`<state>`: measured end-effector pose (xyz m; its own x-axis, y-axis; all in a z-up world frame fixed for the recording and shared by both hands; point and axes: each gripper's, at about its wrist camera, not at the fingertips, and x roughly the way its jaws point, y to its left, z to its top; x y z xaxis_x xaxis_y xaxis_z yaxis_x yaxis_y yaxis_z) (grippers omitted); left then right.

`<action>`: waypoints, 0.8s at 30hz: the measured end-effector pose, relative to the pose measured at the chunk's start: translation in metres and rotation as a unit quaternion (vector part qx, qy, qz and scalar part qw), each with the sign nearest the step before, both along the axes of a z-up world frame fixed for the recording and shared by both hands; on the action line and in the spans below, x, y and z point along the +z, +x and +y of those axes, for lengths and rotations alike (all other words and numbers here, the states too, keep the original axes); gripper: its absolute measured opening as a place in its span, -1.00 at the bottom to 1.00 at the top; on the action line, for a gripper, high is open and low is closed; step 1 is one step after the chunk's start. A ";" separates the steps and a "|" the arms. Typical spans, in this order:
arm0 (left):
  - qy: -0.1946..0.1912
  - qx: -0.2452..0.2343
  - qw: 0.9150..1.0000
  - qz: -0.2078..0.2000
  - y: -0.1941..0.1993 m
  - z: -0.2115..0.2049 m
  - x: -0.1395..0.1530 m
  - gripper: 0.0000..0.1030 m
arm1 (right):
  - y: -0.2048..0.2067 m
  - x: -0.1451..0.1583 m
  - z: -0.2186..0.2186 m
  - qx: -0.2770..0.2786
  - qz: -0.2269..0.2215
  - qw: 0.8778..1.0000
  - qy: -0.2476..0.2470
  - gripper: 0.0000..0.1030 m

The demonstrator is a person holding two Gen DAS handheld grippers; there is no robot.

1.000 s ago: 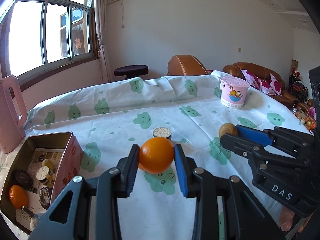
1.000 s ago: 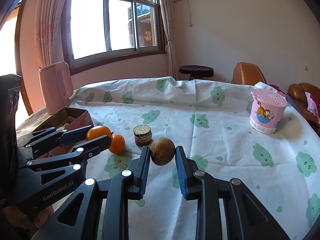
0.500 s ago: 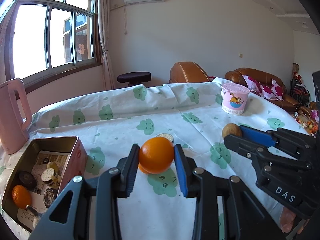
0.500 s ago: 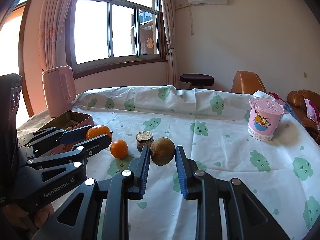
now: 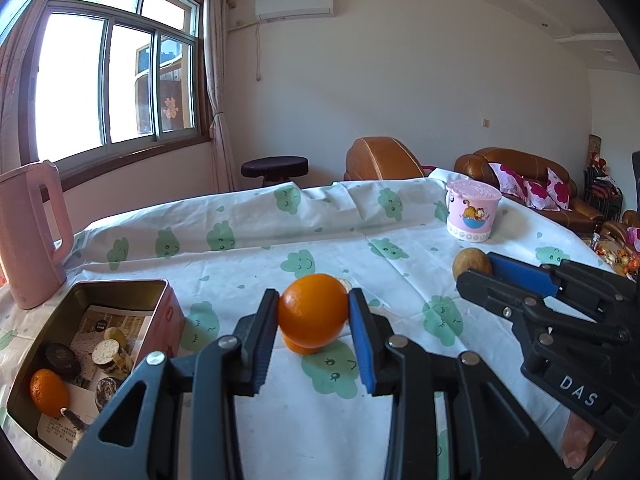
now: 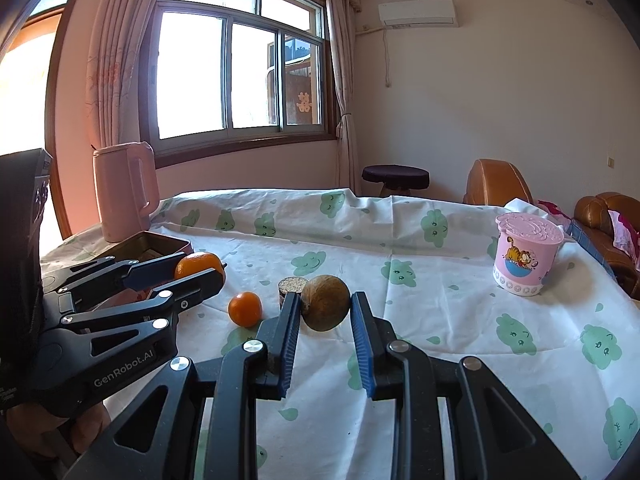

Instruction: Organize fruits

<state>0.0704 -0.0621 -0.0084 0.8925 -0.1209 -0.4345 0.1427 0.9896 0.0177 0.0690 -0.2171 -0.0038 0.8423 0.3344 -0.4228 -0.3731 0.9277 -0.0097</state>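
Your left gripper (image 5: 313,314) and right gripper (image 6: 325,306) share a build: black angular linkages, silver round screws, blue ribbed pads on the fingers (image 5: 362,344). White lettering reads "GenRobot.AI" on the left, "DAS" on the right.

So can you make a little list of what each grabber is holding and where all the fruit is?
left gripper: shut on the big orange, held above the cloth
right gripper: shut on the brown fruit
small orange: loose on the tablecloth, beside the little jar
tin box: open, one orange in the box among small packets
pink cup: lid on, far right of the table
pink jug: upright behind the tin
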 end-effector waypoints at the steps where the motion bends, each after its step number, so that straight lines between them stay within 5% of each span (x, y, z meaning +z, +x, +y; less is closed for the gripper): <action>1: 0.000 0.001 1.000 -0.002 -0.001 0.000 0.000 -0.29 | -0.001 0.000 0.000 0.000 -0.001 1.000 0.000 -0.46; 24: -0.001 0.012 0.999 -0.031 -0.010 0.004 0.005 -0.29 | -0.012 0.005 -0.005 0.005 -0.034 0.999 0.011 -0.46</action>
